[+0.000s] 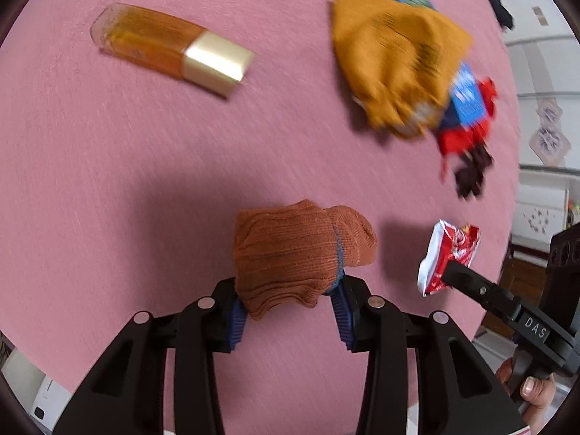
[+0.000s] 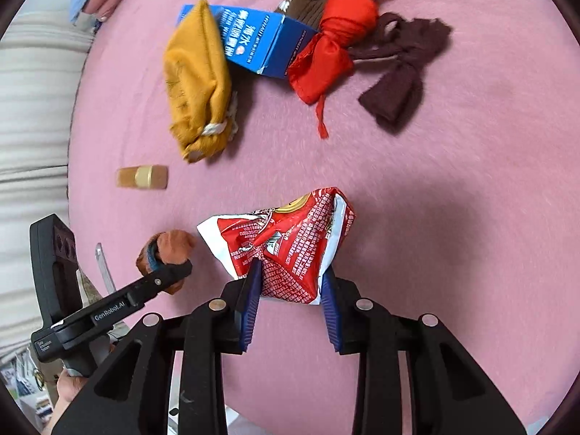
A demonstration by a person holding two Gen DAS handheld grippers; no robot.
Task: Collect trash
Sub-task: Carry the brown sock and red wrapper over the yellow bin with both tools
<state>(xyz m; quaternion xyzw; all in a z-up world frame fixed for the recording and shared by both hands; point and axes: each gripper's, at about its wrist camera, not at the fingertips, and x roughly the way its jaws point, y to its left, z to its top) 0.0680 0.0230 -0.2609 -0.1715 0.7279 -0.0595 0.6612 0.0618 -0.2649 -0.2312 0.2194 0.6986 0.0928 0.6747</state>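
Observation:
My left gripper (image 1: 289, 302) is shut on a rolled brown sock (image 1: 297, 250), held above the pink cover (image 1: 108, 181); the same sock (image 2: 167, 248) and left gripper (image 2: 174, 272) show at lower left in the right wrist view. My right gripper (image 2: 290, 295) is shut on a crumpled red and white snack wrapper (image 2: 286, 239), lifted off the cover (image 2: 453, 217). In the left wrist view that wrapper (image 1: 449, 253) hangs from the right gripper's (image 1: 449, 272) tip at right.
An amber bottle with a gold cap (image 1: 170, 47) lies at the far left. A mustard cloth (image 2: 197, 83), a blue carton (image 2: 261, 41), a knotted red cloth (image 2: 333, 36) and a dark brown cloth (image 2: 398, 69) lie together farther off. A hand (image 1: 533, 391) grips the right handle.

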